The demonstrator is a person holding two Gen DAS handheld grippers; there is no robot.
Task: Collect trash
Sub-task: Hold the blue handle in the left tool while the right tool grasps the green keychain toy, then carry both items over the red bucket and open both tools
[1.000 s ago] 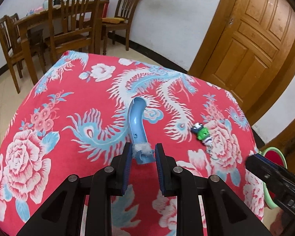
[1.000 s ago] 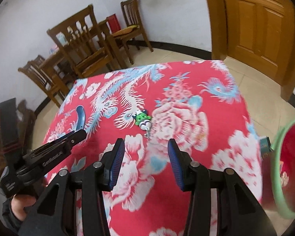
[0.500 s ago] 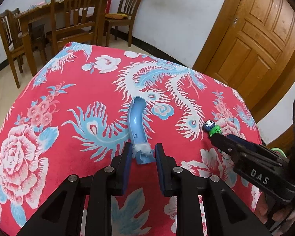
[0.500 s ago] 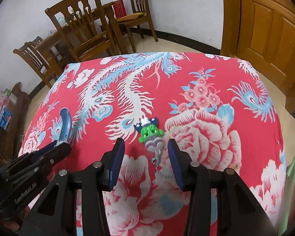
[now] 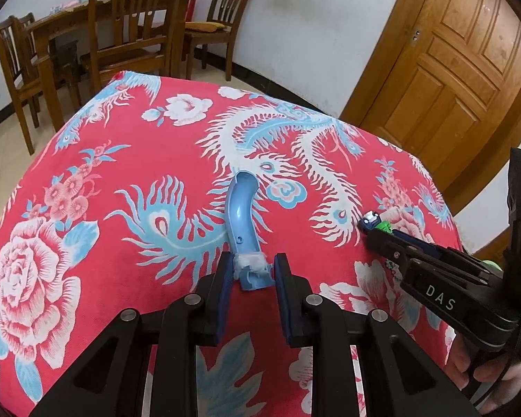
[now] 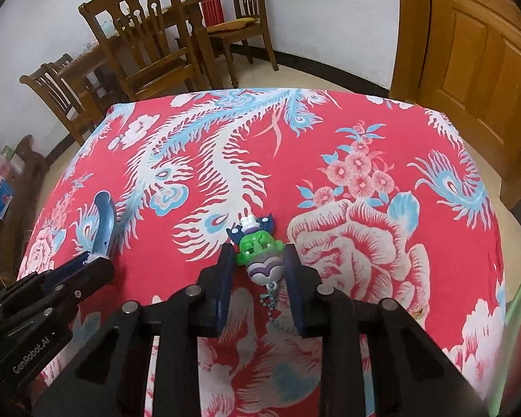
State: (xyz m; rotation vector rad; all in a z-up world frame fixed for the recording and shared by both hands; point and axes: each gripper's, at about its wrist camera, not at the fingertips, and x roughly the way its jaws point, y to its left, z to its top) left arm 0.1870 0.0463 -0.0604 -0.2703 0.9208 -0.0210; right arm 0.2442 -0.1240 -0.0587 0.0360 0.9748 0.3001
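Left hand-held gripper [image 5: 251, 271]: we see it clamped on the blue curved piece [image 5: 241, 222].
Right hand-held gripper [image 6: 258, 266]: we see it parted, astride the green toy keychain [image 6: 260, 250].

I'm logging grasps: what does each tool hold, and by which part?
Left tool brackets the blue curved piece at its taped near end; a firm grip cannot be told. Right tool straddles the green toy keychain, not yet closed.

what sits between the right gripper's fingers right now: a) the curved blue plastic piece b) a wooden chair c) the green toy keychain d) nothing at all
c: in the right wrist view the green toy keychain lies on the red floral cloth between the two fingers of the right gripper, while the curved blue plastic piece is over at the left gripper.
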